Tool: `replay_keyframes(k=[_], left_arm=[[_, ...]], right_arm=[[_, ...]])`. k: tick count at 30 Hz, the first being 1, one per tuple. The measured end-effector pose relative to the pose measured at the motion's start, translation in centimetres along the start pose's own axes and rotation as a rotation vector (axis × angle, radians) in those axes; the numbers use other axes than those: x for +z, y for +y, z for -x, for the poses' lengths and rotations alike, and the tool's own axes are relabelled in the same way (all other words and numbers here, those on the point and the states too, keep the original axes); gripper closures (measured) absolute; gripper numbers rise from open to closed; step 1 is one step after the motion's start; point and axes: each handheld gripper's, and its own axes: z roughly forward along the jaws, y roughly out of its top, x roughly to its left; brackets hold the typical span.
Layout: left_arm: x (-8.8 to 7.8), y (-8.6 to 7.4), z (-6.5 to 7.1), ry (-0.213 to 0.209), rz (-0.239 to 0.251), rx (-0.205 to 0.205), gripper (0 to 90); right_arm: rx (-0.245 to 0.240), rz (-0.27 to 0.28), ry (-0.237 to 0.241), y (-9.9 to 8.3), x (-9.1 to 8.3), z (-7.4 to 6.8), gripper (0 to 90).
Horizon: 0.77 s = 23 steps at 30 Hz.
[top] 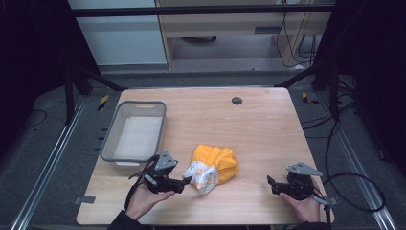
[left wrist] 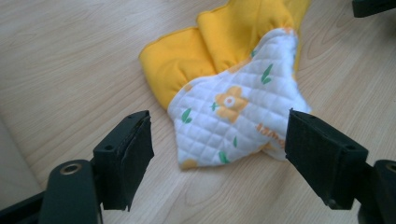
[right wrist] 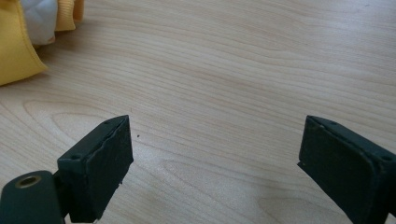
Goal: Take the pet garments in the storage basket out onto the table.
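Note:
A crumpled cloth (top: 213, 165), yellow on one side and white quilted with orange flowers on the other, lies on the wooden table (top: 249, 124) near its front middle. My left gripper (top: 187, 181) sits just left of it, open, its jaws pointing at the white flap (left wrist: 233, 121), which lies on the wood ahead of the pads and is not touched. Over at the front right, my right gripper (top: 270, 184) rests open above bare wood (right wrist: 219, 116), with a corner of the cloth (right wrist: 18, 42) far off.
A grey plastic bin (top: 136, 134) stands at the left of the table, behind my left hand. A small dark round disc (top: 236, 100) sits near the far edge. Cables trail off the right side over the floor.

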Motion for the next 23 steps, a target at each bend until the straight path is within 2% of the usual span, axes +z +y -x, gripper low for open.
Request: replay_keyframes(k=[10, 16, 18, 19, 22, 23], left_arm=[[-1.2, -2.4, -1.6, 0.032, 0.023, -0.058, 23.2], [-2.1, -4.4, -2.5, 0.053, 0.024, -0.088, 23.1], [-2.7, -5.6, -2.9, 0.071, 0.024, -0.106, 23.2], [-2.7, -5.6, -2.9, 0.071, 0.024, -0.106, 23.2], [-3.4, -7.1, -3.7, 0.092, 0.024, -0.136, 23.2], [-3.4, -7.1, -3.7, 0.092, 0.024, -0.136, 23.2]], right_arm=[[-0.004, 0.001, -0.001, 0.0, 0.0, 0.0, 9.5], [-0.006, -0.001, -0.001, -0.1, 0.1, 0.0, 9.3], [-0.006, -0.003, -0.002, -0.1, 0.1, 0.0, 9.2], [-0.006, -0.003, -0.002, -0.1, 0.1, 0.0, 9.2], [-0.006, -0.007, -0.001, -0.1, 0.1, 0.0, 9.1], [-0.006, -0.007, -0.001, -0.1, 0.1, 0.0, 9.1]])
